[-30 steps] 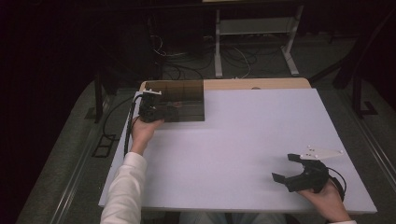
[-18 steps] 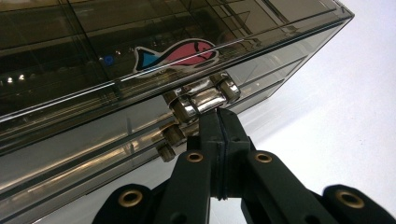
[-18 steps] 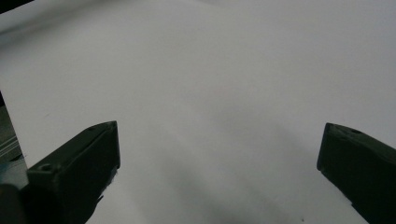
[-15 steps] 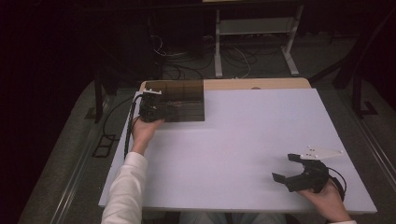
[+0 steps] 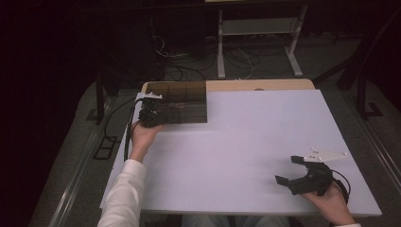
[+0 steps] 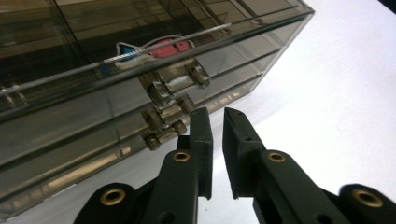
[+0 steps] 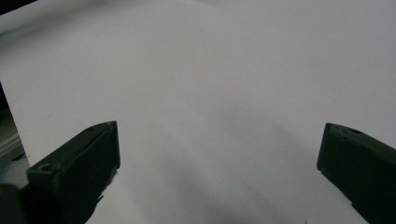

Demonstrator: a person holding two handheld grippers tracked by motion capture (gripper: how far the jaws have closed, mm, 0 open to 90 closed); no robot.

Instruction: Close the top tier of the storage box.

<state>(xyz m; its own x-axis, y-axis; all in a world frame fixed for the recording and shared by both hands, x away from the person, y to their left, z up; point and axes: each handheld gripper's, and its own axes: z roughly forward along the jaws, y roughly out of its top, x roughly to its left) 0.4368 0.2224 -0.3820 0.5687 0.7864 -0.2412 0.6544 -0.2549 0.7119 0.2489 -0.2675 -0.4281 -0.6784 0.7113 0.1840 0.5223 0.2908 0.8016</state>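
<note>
A smoky transparent plastic box (image 5: pixel 182 101) stands at the table's far left, lid down. My left gripper (image 5: pixel 152 111) is at its near-left side. In the left gripper view the jaws (image 6: pixel 217 116) stand almost together with a thin gap and nothing between them, tips just short of the box's clear latch (image 6: pixel 170 114). Through the lid a pink and blue object (image 6: pixel 159 49) shows inside. My right gripper (image 5: pixel 287 169) rests at the near right of the table, wide open and holding nothing (image 7: pixel 217 140).
The white tabletop (image 5: pixel 246 142) spreads between the two grippers. A wooden strip (image 5: pixel 265 85) runs along its far edge. Cables and a white stand (image 5: pixel 255 28) lie on the floor beyond. The left gripper's cable (image 5: pixel 127 137) hangs off the table's left edge.
</note>
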